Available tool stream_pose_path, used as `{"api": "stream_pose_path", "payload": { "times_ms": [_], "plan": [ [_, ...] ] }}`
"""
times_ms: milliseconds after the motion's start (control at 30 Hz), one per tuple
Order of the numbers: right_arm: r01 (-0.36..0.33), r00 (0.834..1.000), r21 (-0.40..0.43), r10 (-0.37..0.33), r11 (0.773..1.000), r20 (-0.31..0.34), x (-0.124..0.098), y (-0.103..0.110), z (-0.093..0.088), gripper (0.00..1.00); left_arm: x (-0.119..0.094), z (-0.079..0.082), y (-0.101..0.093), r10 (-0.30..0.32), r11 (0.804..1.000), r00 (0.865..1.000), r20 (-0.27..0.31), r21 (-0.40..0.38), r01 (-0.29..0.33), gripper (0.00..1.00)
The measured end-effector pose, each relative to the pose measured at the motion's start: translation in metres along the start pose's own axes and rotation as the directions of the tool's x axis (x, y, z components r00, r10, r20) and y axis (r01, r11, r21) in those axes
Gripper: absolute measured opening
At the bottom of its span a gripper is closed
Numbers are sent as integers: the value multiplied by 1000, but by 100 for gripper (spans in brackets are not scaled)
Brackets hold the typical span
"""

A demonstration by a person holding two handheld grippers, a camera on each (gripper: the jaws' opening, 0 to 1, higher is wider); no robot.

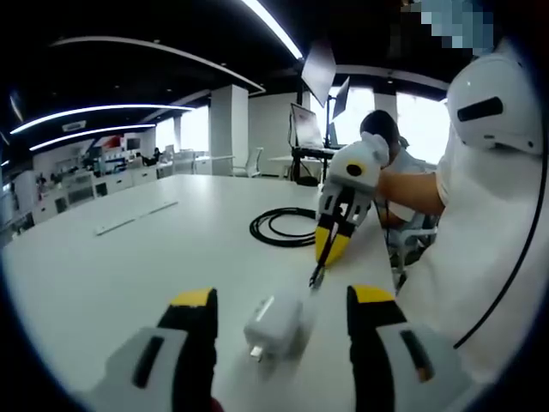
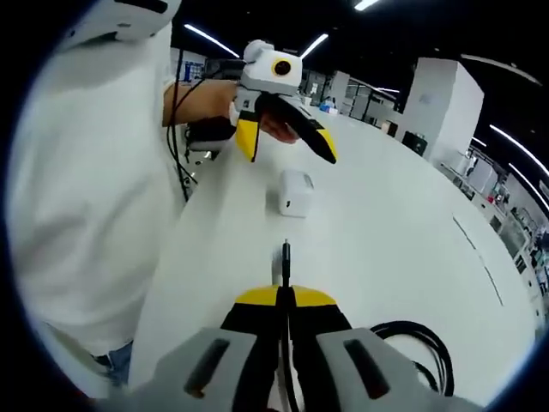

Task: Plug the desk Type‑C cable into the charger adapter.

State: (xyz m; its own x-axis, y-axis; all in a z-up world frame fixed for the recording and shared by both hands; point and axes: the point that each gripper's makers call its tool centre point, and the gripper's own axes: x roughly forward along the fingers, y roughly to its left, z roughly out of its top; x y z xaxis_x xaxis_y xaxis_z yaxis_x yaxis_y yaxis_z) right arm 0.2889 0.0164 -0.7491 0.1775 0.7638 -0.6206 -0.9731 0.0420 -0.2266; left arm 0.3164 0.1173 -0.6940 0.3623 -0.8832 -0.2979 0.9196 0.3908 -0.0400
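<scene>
Both views show the charger adapter [image 1: 274,326] [image 2: 294,191]; your left gripper [image 1: 279,330] [image 2: 287,142] stands wide apart around it, your right gripper [image 2: 286,296] [image 1: 330,246] is clamped on the Type‑C cable [image 2: 286,262] [image 1: 283,225].

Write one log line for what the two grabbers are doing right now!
right gripper: shut on cable | left gripper: open around adapter | adapter: on table, unplugged

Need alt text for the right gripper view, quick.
The right gripper is shut on a black cable, its plug aimed at a white charger on the white table. Beyond the charger, the left gripper hangs open.
</scene>
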Motion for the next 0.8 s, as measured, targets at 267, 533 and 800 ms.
{"api": "stream_pose_path", "payload": {
  "times_ms": [267, 533, 800],
  "plan": [
    [8, 999, -67, -11, 998, -50, -6, -6, -1, 1, 0, -1, -1, 1, 1000, 1000, 0, 0, -1, 60],
    [1, 994, -138, -15, 990, -105, -8, -7, 0, 1, 0, -1, -2, -1, 1000, 1000, -2, -1, 1, 60],
    [-14, 992, -157, -5, 988, -123, -8, -6, 0, 1, -1, -1, -1, 1, 1000, 1000, -3, 1, -1, 60]
  ]
}}
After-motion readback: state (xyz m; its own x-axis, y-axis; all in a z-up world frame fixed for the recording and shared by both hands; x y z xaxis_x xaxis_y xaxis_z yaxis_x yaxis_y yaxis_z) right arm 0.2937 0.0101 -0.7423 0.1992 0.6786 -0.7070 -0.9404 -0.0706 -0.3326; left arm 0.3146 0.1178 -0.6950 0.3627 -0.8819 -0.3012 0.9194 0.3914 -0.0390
